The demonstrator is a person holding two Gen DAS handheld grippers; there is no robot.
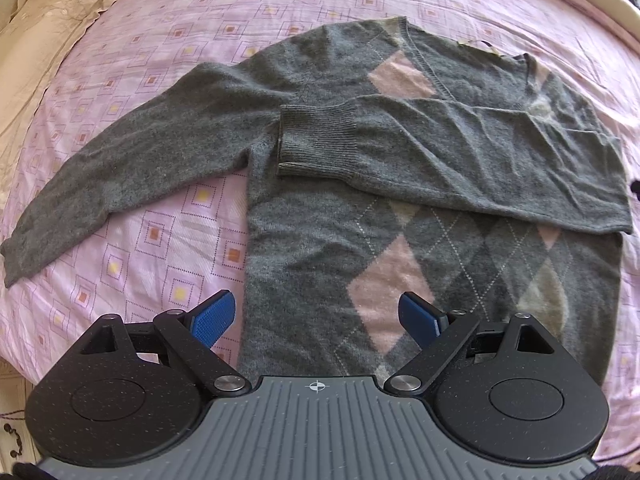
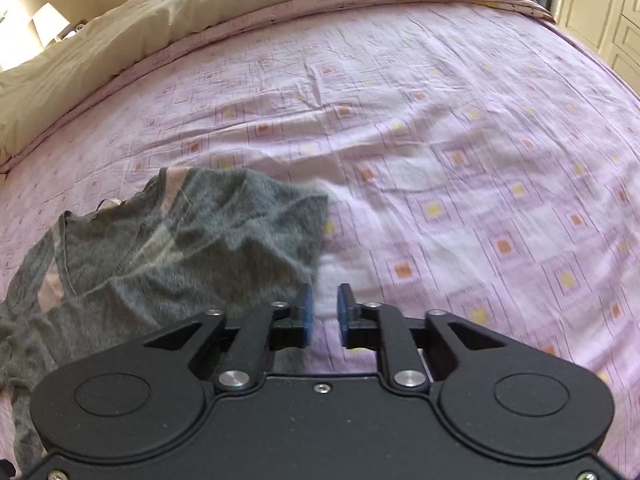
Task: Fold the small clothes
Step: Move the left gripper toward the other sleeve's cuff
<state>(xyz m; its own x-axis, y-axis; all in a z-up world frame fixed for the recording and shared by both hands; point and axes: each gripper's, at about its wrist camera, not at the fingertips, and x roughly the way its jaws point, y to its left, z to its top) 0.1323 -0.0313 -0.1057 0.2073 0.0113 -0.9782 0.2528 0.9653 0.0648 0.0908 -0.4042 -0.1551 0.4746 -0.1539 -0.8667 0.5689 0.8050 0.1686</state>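
Note:
A grey V-neck sweater (image 1: 312, 248) with pink argyle diamonds lies flat on the pink patterned bed sheet (image 1: 160, 256). One sleeve (image 1: 460, 160) is folded across the chest, its ribbed cuff (image 1: 316, 140) near the middle. The other sleeve (image 1: 132, 168) stretches out to the left on the sheet. My left gripper (image 1: 320, 316) hovers wide open over the sweater's lower body, holding nothing. In the right wrist view the sweater (image 2: 160, 248) lies at the left. My right gripper (image 2: 325, 312) sits just off its right edge, over the sheet (image 2: 440, 200), with a narrow empty gap between its blue pads (image 2: 306, 312).
Beige bedding (image 1: 36, 20) is bunched at the far left of the bed, and a beige cover (image 2: 160, 20) runs along the far edge. A lamp (image 2: 48, 20) stands beyond it, and pale cupboard doors (image 2: 600, 8) are at the far right.

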